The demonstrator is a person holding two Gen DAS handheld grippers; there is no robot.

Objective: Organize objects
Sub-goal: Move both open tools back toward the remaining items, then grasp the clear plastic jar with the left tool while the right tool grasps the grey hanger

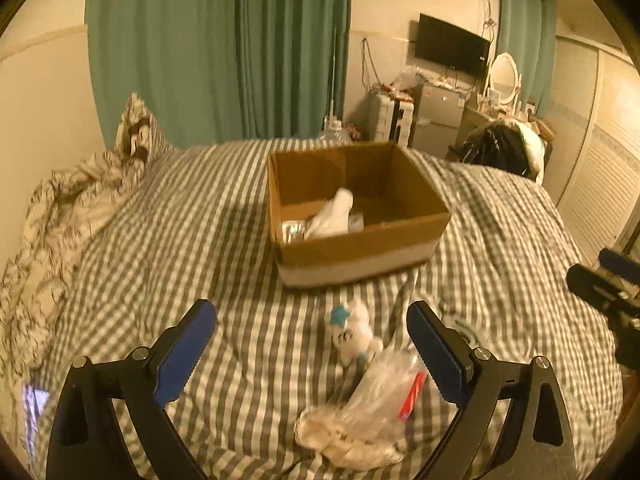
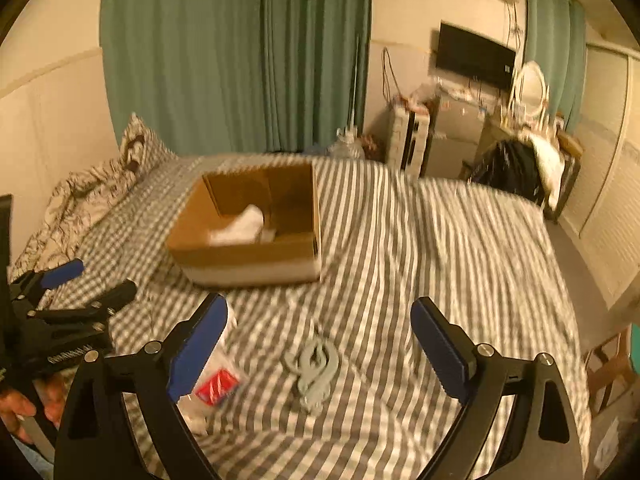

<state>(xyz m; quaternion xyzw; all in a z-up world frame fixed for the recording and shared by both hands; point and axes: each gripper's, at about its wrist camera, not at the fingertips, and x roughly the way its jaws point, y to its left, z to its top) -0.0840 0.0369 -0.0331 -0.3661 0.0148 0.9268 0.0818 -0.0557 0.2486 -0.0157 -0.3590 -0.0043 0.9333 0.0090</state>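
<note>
A brown cardboard box (image 1: 400, 232) stands on the striped bed, with a white bundle (image 1: 334, 212) and small packets inside; it also shows in the right wrist view (image 2: 200, 236). My left gripper (image 1: 312, 344) is open and empty above a small white and blue plush toy (image 1: 354, 332) and a clear plastic bag with a red label (image 1: 384, 392). My right gripper (image 2: 320, 344) is open and empty above a grey flat ornament (image 2: 314, 368). The bag with the red label (image 2: 214, 388) lies by its left finger.
A crumpled patterned quilt (image 1: 60, 216) lies at the bed's left side. Green curtains (image 1: 216, 52) hang behind. A fridge (image 1: 438, 116), a dresser with a mirror (image 1: 502, 78) and a wall TV (image 1: 452, 46) stand at the back right. The other gripper (image 2: 60, 320) shows at the left.
</note>
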